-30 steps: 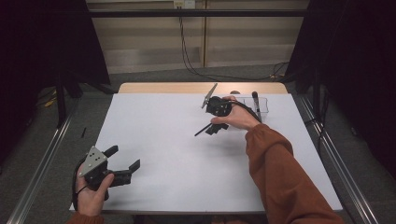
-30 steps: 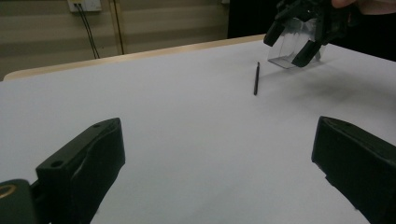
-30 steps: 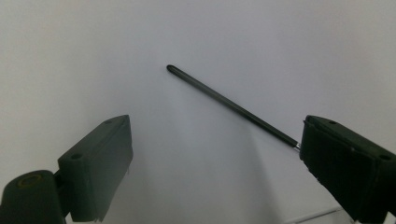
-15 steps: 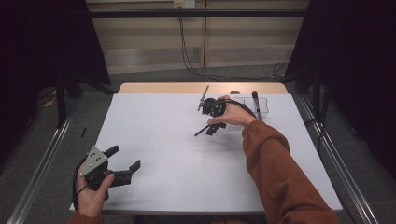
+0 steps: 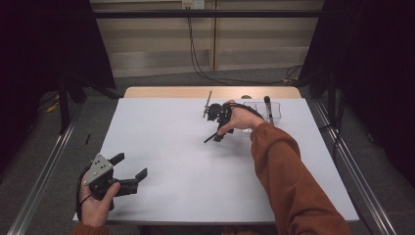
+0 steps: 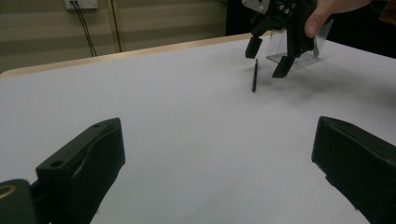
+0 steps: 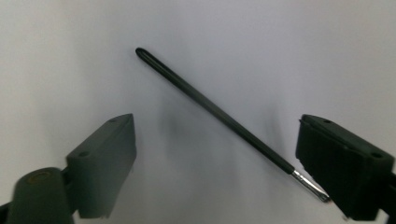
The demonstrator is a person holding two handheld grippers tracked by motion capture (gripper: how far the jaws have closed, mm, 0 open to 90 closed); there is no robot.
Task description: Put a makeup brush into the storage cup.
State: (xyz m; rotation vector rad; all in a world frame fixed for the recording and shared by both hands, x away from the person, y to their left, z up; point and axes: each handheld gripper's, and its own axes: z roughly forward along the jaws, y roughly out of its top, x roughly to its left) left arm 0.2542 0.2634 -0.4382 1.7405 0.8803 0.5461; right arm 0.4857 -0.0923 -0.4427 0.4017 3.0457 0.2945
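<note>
1. The right gripper (image 5: 219, 119) is hanging over a thin black brush (image 7: 215, 112) that is lying flat on the white worktop (image 5: 186, 176). The step in hand looks like the approach for picking it up.
2. Its jaws are standing spread with nothing pinched. They have just been closing a little, and the brush is lying between them, running aslant from one jaw towards the other, its metal-collared tip close to one jaw and its rounded end well ahead of the other.
3. In the left gripper view, the brush (image 6: 254, 75) is showing just below the right gripper's jaw tips, apparently not yet touched.
4. A clear box (image 5: 271, 111) with an upright dark tool is sitting just beyond the right hand, possibly where the brush belongs.
5. The left gripper (image 5: 128, 172) is resting at the near edge of the worktop, jaws spread and empty, well away from the brush.
6. The next move probably calls for turning the wrist so the jaws are straddling the thin handle squarely, sinking to the surface, then pressing together.
</note>
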